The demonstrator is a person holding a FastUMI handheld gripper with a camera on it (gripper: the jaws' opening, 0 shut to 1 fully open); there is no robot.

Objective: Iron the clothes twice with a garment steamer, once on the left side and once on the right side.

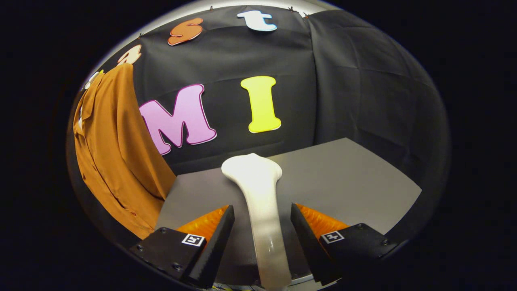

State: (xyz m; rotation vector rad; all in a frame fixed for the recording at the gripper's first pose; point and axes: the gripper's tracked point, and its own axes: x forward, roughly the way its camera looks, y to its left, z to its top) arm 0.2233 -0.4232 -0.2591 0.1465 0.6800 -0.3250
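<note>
The gripper straddles the white plastic garment steamer lying on the grey table, fingers spread clear of its handle; centre, then squeeze firmly. The rust-orange shirt hangs beyond, left.

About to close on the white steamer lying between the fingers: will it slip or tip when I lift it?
The steamer looks glossy and smooth, so it may slip in the open gripper. Its handle narrows between the fingers while the head flares ahead of them, so it may be nose-heavy and pitch forward. It seems rigid, not floppy.
</note>
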